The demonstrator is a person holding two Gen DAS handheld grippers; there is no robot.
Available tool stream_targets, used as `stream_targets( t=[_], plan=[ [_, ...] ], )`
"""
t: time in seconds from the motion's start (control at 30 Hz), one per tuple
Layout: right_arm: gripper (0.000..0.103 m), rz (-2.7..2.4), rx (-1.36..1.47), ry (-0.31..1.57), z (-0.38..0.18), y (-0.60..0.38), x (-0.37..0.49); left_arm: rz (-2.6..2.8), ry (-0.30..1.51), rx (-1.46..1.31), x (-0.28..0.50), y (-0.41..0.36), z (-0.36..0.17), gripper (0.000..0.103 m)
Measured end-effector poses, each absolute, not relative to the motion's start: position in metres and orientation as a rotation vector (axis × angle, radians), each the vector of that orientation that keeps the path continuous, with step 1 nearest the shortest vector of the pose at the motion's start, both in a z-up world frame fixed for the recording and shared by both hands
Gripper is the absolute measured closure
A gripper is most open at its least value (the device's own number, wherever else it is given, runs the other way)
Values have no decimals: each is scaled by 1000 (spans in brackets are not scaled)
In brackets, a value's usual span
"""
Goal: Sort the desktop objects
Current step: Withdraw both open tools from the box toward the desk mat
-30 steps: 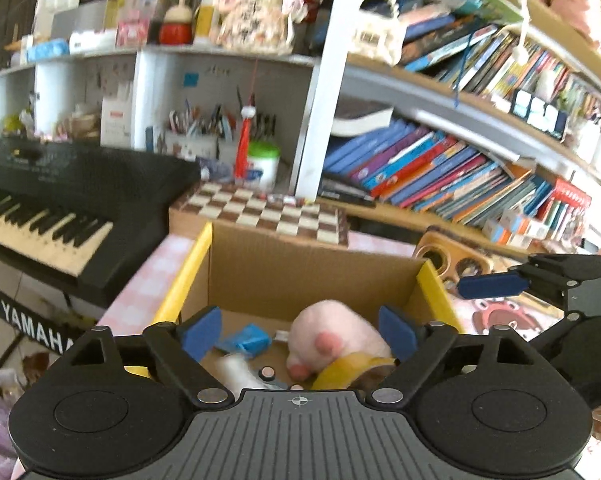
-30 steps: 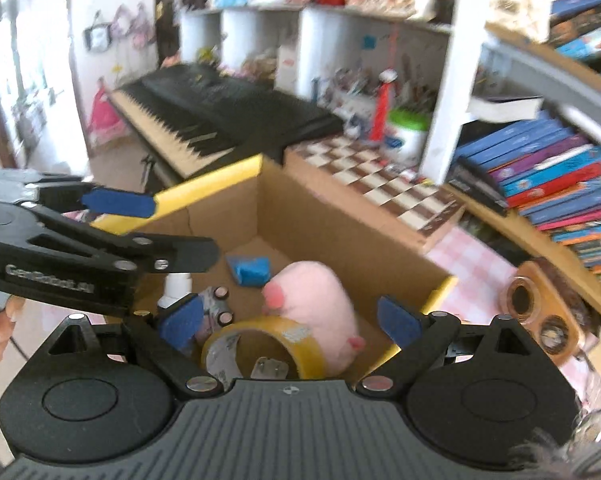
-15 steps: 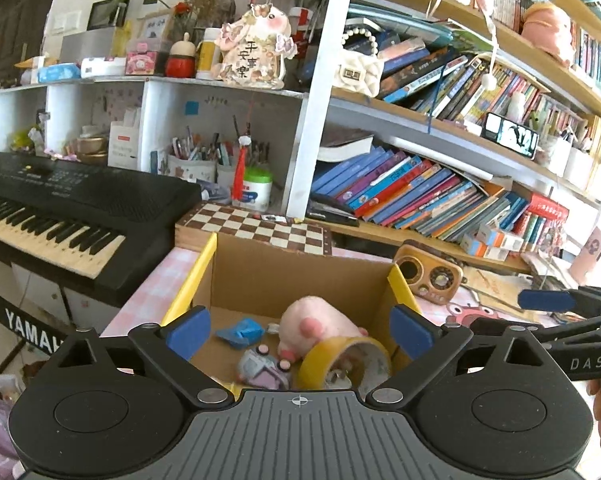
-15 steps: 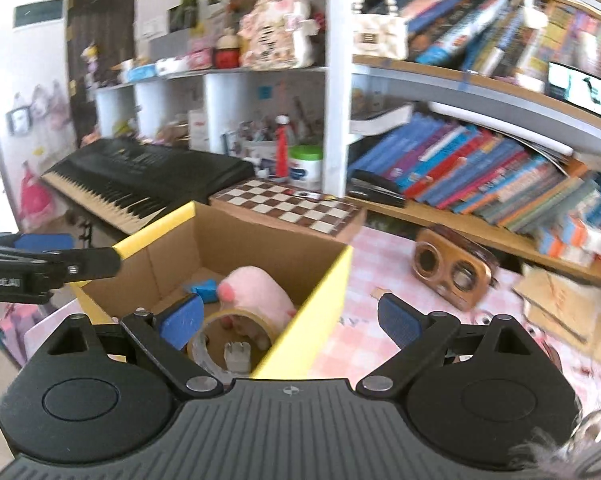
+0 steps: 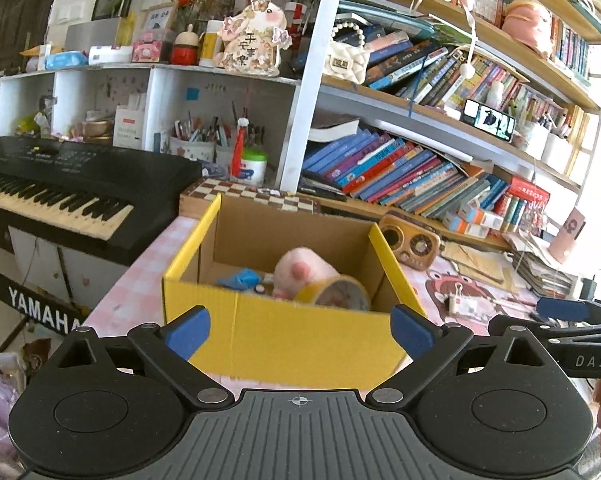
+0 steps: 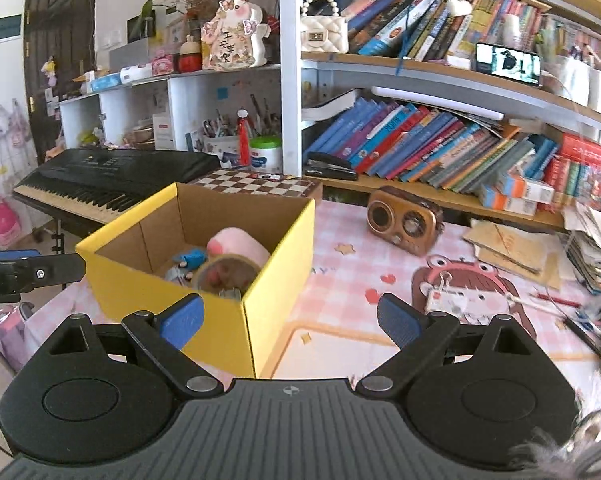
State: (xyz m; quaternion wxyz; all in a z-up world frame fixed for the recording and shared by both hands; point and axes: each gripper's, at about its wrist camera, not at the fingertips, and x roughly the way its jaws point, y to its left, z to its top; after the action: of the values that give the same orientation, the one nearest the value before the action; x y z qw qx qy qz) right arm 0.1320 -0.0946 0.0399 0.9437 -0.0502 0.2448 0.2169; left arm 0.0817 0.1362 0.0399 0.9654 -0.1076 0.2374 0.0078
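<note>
Brimming yellow cardboard box

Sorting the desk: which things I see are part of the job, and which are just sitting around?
Job:
- yellow box
- pink plush, tape roll, blue item, already in the box
- binder clip, red pencil, loose on the mat
- left gripper, right gripper, both open and empty

Lying about:
- keyboard
- chessboard
- wooden radio
- shelved books
</note>
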Motion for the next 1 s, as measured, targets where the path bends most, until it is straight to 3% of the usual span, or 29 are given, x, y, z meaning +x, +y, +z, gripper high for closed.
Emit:
stream_targets(
  t=[1.0],
  plan=[
    [9,371,-71,594,0,-98,28,-80,583,-183,7,96,10,4]
  ],
)
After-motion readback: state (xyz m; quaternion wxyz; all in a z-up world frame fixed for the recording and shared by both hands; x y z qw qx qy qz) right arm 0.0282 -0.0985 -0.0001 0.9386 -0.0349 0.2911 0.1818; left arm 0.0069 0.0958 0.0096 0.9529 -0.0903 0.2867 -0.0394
